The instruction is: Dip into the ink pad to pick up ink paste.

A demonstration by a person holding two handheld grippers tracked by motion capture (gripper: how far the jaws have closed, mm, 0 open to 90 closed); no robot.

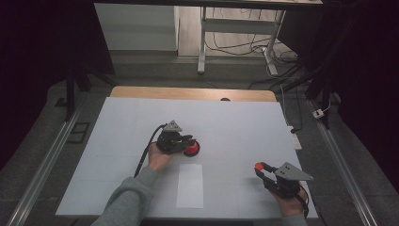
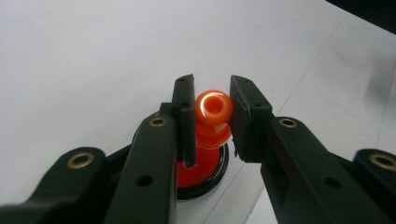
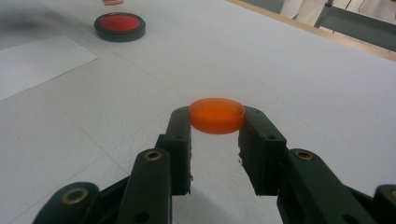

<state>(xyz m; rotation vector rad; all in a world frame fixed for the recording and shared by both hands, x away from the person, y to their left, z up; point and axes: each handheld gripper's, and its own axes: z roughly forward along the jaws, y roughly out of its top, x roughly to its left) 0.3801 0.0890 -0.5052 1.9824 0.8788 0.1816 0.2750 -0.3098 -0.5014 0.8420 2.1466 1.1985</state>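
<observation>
The table (image 1: 122, 141), covered in white, was seen from above, with a wooden strip along its far edge; a white sheet of paper (image 1: 190, 186) lay flat near the near edge, about midway between the two hands. The left gripper (image 1: 187, 140) was held near the middle of the table, its jaws pointed toward the right edge; in the left gripper view its jaws were closed from both sides on an orange knobbed piece (image 2: 213, 116), which stood upright over a red disc in a black ring (image 2: 203, 170) lying on the table; whether the piece touched the disc could not be told. The right gripper (image 1: 260, 168) was held near the right near corner, its jaws pointed toward the middle of the table; in the right gripper view a small orange disc (image 3: 217, 115) was gripped flat between the jaw tips, just above the table, well apart from the ringed red disc.
</observation>
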